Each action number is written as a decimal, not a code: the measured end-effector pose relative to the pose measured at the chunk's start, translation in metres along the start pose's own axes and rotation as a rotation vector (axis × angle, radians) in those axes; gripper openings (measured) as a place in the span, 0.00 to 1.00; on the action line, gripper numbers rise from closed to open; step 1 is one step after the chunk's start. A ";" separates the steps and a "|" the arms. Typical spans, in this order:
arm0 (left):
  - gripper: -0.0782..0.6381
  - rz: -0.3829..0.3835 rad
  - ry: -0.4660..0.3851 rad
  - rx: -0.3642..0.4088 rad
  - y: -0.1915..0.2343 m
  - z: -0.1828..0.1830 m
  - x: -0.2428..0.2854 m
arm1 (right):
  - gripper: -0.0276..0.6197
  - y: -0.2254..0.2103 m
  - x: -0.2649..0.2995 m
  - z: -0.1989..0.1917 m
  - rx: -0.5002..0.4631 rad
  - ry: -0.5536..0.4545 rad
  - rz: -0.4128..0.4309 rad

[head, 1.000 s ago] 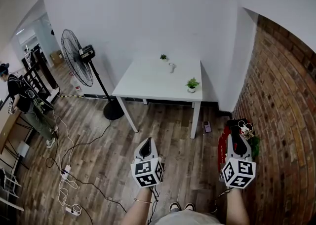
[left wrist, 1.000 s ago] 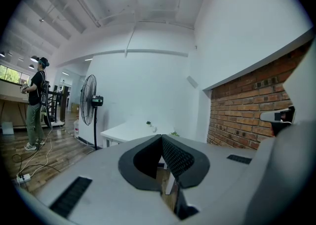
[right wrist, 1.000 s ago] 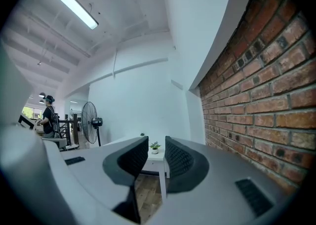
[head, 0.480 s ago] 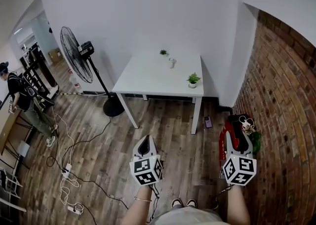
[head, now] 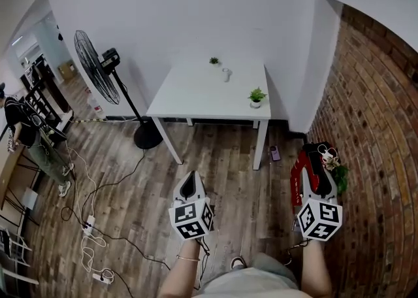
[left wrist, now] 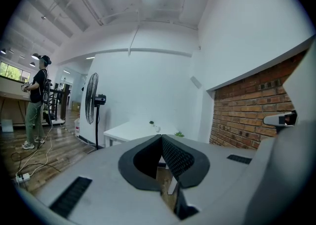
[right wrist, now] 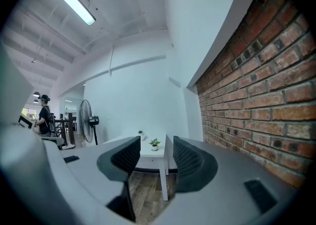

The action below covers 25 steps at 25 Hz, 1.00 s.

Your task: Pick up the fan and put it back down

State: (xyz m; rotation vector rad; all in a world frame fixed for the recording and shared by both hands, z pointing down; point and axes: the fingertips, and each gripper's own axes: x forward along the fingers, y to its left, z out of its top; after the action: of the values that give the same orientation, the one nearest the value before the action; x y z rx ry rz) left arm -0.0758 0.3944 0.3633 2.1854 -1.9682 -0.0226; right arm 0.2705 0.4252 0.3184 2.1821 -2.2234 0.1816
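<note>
While both tongs hang low over the floor (head: pixel 130 192), the fan (head: pixel 96 68) stands untouched on its round base by the white wall. It is just left of the counter (head: pixel 196 94) and well apart from either hand.

Left tongs (head: pixel 190 182): pads pressed together at the tips, nothing between them.
Right tongs (head: pixel 309 159): spread, empty; its own view shows only the counter leg and floorboards through the gap.

Step in hand, as I judge it: approach. The pick-up has not begun.

Next move calls for:
1. Closing the distance forward and to the left, toward the fan's pole.
2. Spreading the left tongs before contact.
3. Probably taking the thin pole with both tongs, 1 above the other, since the head looks top-heavy.
4. Lifting straight up, base level.

Risk noted: a cable (head: pixel 114 189) runs across the floor from near the base and may drag or snag.
</note>
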 end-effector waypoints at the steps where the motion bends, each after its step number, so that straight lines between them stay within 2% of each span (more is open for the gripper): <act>1: 0.13 -0.003 0.006 -0.002 0.001 -0.002 0.001 | 0.36 -0.001 0.000 -0.002 0.003 0.007 -0.005; 12: 0.13 0.005 0.046 0.001 0.010 -0.014 0.039 | 0.34 -0.006 0.038 -0.016 0.034 0.043 -0.014; 17: 0.13 0.026 0.049 -0.001 0.012 -0.012 0.077 | 0.34 -0.012 0.082 -0.020 0.042 0.056 0.003; 25: 0.13 0.069 0.039 -0.016 0.005 0.001 0.160 | 0.34 -0.034 0.172 -0.004 0.028 0.067 0.041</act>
State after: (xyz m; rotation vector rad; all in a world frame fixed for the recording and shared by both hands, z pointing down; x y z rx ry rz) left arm -0.0630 0.2364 0.3822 2.0901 -2.0136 0.0141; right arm 0.2999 0.2544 0.3416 2.1121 -2.2450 0.2842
